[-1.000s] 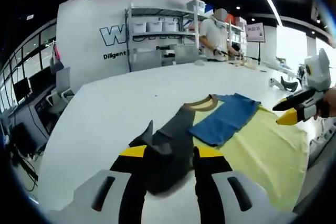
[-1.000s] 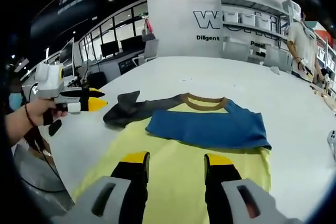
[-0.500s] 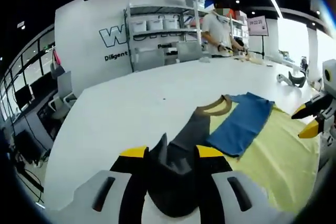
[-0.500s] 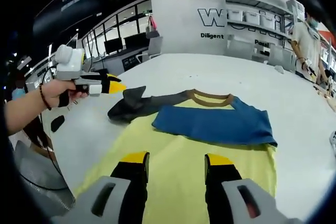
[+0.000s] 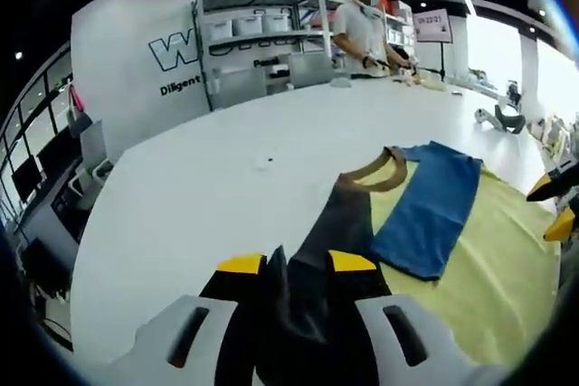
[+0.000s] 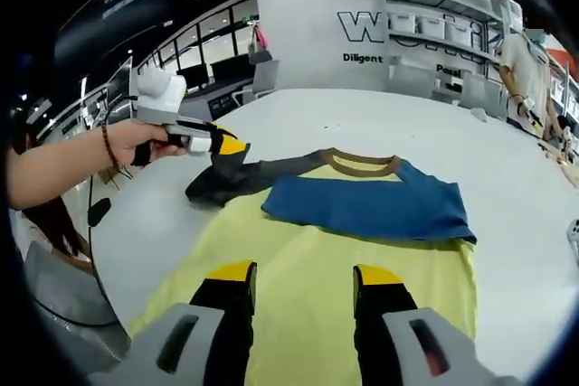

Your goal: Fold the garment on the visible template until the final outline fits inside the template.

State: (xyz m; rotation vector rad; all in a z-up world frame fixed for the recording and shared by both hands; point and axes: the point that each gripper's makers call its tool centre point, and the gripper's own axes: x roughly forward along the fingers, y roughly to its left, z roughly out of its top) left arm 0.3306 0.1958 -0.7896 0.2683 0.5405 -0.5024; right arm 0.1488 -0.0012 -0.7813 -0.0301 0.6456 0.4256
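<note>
Spread at centre frame on the white table (image 6: 298, 124), the soft, limp yellow T-shirt with one blue and one dark grey sleeve (image 6: 344, 268) is best taken by the grey cuff, which sits between the left gripper (image 5: 297, 264)'s narrowly parted jaws, grip unconfirmed, while the right gripper (image 6: 303, 273) is held wide and empty.

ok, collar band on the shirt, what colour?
Brown, on the collar of the yellow shirt. Clearest in the right gripper view.
</note>
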